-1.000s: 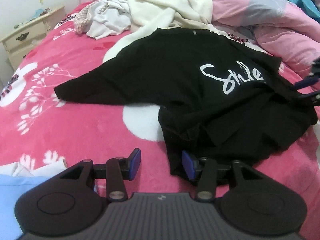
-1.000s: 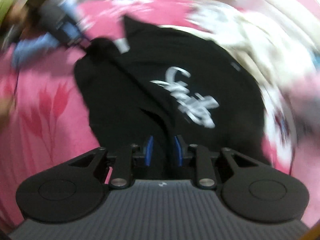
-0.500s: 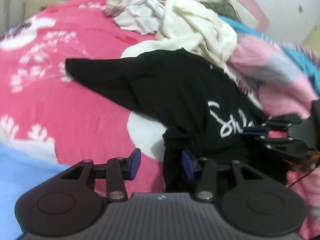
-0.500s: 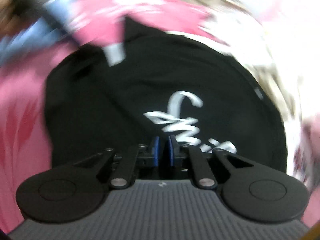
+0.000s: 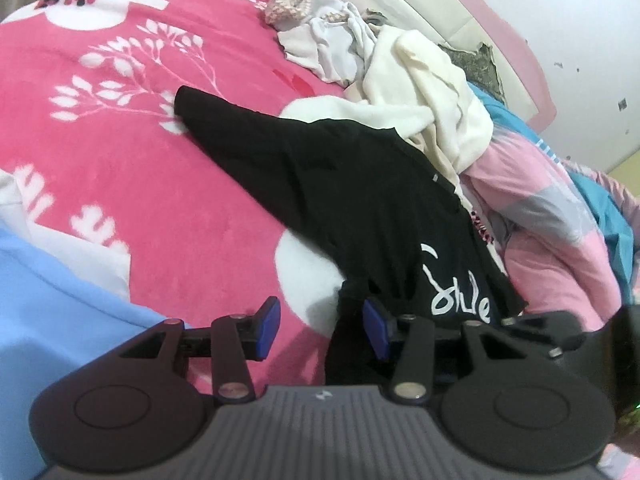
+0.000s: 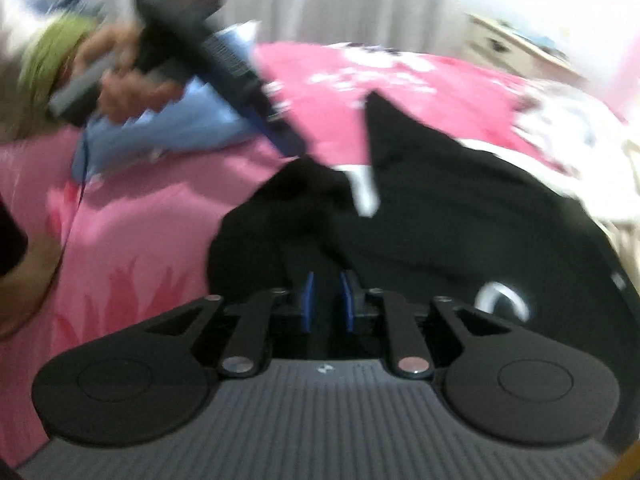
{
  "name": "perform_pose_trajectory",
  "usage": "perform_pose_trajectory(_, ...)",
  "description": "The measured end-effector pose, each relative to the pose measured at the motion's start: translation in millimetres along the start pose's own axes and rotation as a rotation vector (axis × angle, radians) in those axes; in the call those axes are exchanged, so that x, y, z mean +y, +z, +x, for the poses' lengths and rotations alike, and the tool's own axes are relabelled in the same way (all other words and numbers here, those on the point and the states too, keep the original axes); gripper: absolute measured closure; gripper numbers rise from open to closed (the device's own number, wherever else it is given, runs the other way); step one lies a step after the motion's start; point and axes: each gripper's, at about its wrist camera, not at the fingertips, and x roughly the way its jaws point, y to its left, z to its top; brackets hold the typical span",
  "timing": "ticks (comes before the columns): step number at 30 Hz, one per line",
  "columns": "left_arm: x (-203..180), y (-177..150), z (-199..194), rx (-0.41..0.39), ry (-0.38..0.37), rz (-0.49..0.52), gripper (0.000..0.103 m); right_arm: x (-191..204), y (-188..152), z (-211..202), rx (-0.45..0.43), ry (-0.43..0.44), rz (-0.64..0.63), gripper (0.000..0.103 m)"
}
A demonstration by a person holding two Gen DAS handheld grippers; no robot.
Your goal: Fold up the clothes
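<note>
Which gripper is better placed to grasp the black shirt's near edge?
Probably the left. The left gripper stands open at the near edge of the black shirt, one pad beside the cloth. The right gripper, jaws narrow and just opening, sits over bunched fabric; blur hides whether cloth lies between them.

The left gripper (image 5: 322,330) points downward with its jaws apart, nothing pinched between them. The right gripper (image 6: 327,302) tilts down, its jaws narrow and just reopening slightly.
</note>
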Motion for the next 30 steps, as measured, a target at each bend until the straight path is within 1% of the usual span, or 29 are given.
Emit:
perform_pose_trajectory(1,-1,-1,-1,-0.001,-0.006,0.003,0.057,2,4,8,0.01,0.004,-0.012,0.086)
perform_pose_trajectory(4,-3,-5,-5,0.003,-0.027,0.03,0.057,0,8,27,0.035,0.04,0.013,0.086)
perform_pose_trajectory(7,-8,-11,-8,0.019,-0.057,0.077,0.053,-6,15,32,0.036,0.078,0.051,0.086)
perform_pose_trajectory(8,-10,-13,-8,0.022,-0.055,0.097,0.052,-9,15,30,0.032,0.095,0.065,0.085)
perform_pose_trajectory(10,-12,-16,-7,0.024,-0.049,0.128,0.052,-15,16,26,0.024,0.129,0.091,0.079)
perform_pose_trajectory(12,-13,-19,-6,0.026,-0.044,0.146,0.052,-12,15,26,0.019,0.145,0.076,0.074)
perform_pose_trajectory(15,-10,-20,-2,0.027,-0.049,0.132,0.053,-3,17,34,0.034,0.133,0.042,0.074)
perform_pose_trajectory(17,-9,-20,0,0.025,-0.048,0.134,0.053,-5,19,37,0.036,0.119,0.062,0.078)
perform_pose_trajectory(18,-9,-21,1,0.026,-0.045,0.144,0.053,-9,21,37,0.037,0.114,0.096,0.09)
perform_pose_trajectory(19,-10,-21,2,0.028,-0.044,0.152,0.053,-15,23,36,0.037,0.111,0.129,0.096)
perform_pose_trajectory(22,-12,-23,4,0.039,-0.045,0.178,0.053,-28,26,23,0.015,0.109,0.204,0.1)
perform_pose_trajectory(25,-15,-23,7,0.045,-0.049,0.196,0.053,-39,29,12,-0.011,0.11,0.242,0.101)
perform_pose_trajectory(30,-16,-17,16,0.057,-0.062,0.204,0.054,-53,34,5,-0.032,0.098,0.262,0.101)
